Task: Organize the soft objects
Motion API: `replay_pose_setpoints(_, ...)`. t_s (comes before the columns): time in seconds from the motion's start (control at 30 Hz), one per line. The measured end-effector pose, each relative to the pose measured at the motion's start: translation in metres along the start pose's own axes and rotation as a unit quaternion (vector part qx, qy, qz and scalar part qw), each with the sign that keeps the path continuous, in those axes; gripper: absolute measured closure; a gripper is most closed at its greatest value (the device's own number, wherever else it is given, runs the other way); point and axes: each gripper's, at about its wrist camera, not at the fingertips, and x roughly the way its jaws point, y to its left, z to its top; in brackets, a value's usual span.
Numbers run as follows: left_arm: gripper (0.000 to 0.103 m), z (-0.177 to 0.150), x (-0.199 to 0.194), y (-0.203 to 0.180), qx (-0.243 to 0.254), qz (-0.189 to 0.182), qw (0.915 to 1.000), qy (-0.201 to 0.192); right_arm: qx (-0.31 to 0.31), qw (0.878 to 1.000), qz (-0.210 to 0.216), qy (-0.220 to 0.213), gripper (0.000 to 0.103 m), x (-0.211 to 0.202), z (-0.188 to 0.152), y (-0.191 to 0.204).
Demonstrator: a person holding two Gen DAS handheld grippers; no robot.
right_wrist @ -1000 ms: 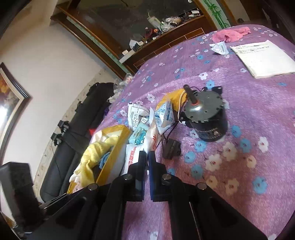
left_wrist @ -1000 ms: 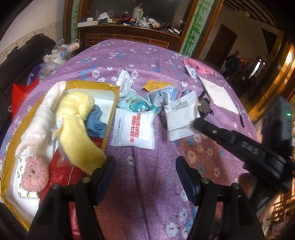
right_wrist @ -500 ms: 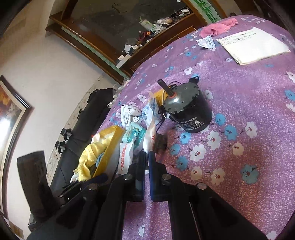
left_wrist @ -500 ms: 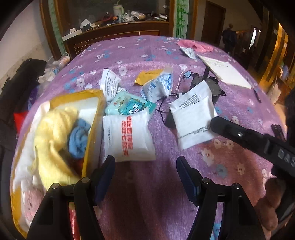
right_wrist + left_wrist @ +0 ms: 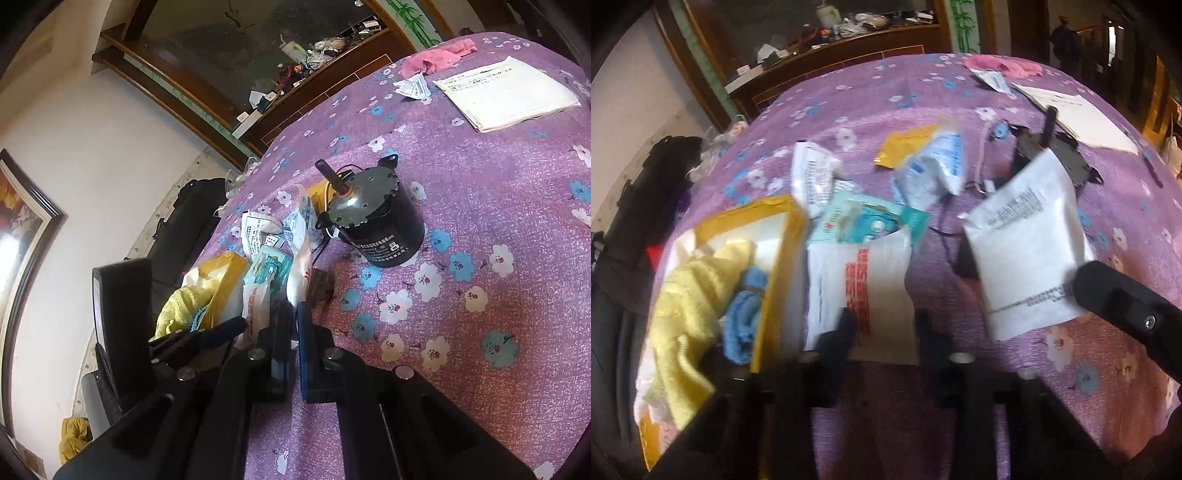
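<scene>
**Left gripper closing in on red-lettered pouch; box partly filled**

Between the fingers of the left gripper, which stand apart and hold nothing, lies the near edge of a white pouch with red lettering, flat on the purple flowered tablecloth. Contact with the pouch cannot be confirmed; the view is motion-blurred.

Just to the left of that gripper sits the yellow box, holding a yellow knit cloth and a blue cloth.

Right of it, the right gripper has its jaws nearly together on the lower edge of a second white pouch, which is lifted clear of the cloth.

Just ahead of the red-lettered pouch lies a teal cartoon packet; beyond that, a crumpled white wrapper, a blue-and-white sachet and an orange-yellow packet. A black motor stands behind the lifted pouch. Farthest off are a pink cloth and a sheet of paper.

Judgement on progress: early to midway. Two cloths are boxed; both pouches, the smaller packets and the pink cloth remain outside.
</scene>
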Motion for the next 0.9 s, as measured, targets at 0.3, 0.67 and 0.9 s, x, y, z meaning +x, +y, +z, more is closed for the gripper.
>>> replay_pose_setpoints(0.3,0.097,-0.008,-0.051,0.036,-0.062,-0.077,0.9939,-0.048,-0.006,1.0,-0.003,0.003,0.1,0.003,-0.001,0.003)
replay_pose_setpoints(0.67,0.098,-0.034,-0.103,0.078,-0.17,-0.218,0.9588,-0.065,-0.027,1.0,0.0,-0.007,0.1,-0.002,-0.005,0.011)
replay_pose_setpoints(0.9,0.098,-0.05,-0.135,0.106,-0.194,-0.227,0.9501,-0.09,-0.034,0.999,0.007,-0.025,0.1,-0.011,-0.006,0.017)
